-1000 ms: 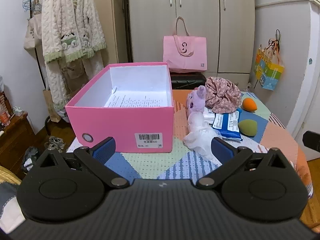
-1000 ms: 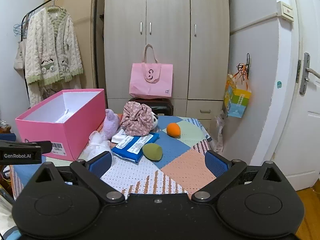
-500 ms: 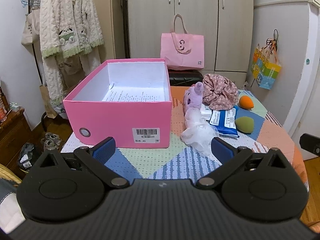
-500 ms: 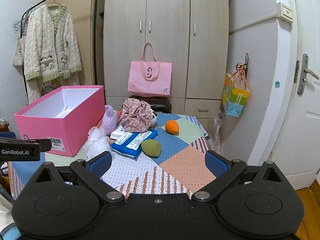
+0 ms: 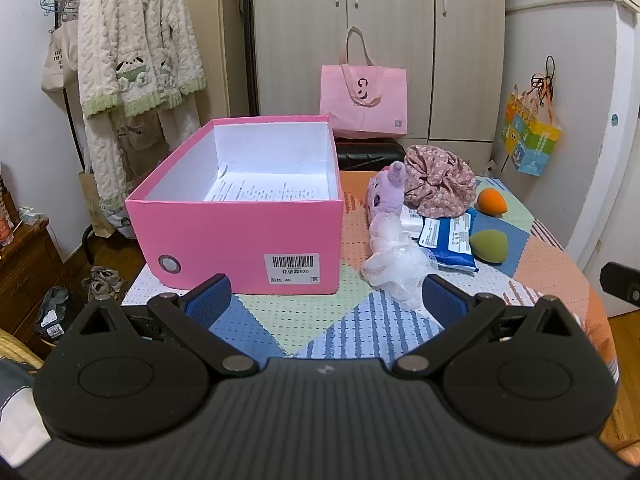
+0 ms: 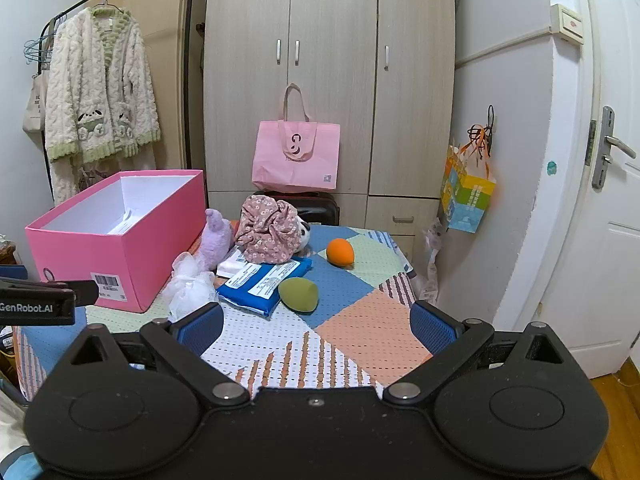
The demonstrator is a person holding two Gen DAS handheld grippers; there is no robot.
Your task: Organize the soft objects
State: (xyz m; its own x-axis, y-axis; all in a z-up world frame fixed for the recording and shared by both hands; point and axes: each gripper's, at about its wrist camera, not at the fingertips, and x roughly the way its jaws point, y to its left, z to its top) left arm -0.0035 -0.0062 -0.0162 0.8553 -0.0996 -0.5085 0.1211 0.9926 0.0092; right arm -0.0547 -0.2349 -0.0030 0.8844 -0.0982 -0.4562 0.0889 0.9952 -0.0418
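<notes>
An open pink box (image 5: 240, 236) (image 6: 120, 252) stands on the table's left, holding only a printed sheet. To its right lie a purple plush (image 5: 386, 192) (image 6: 216, 238), a white mesh puff (image 5: 394, 258) (image 6: 188, 284), a floral cloth bundle (image 5: 438, 186) (image 6: 270, 232), a blue wipes pack (image 5: 450, 242) (image 6: 266, 284), a green sponge (image 5: 489, 245) (image 6: 299, 294) and an orange sponge (image 5: 491, 202) (image 6: 340, 252). My left gripper (image 5: 326, 300) is open and empty before the box. My right gripper (image 6: 316, 322) is open and empty, short of the green sponge.
The table has a patchwork cloth (image 5: 320, 320) (image 6: 360, 320). A pink tote (image 5: 362, 100) (image 6: 296, 156) stands behind it against the wardrobe. A coat rack with a fleece robe (image 5: 136, 40) is left; a door (image 6: 600, 240) is right.
Both grippers have drawn back and risen slightly, so the table objects look a little farther off. Nothing on the table has moved. Both stay open.
</notes>
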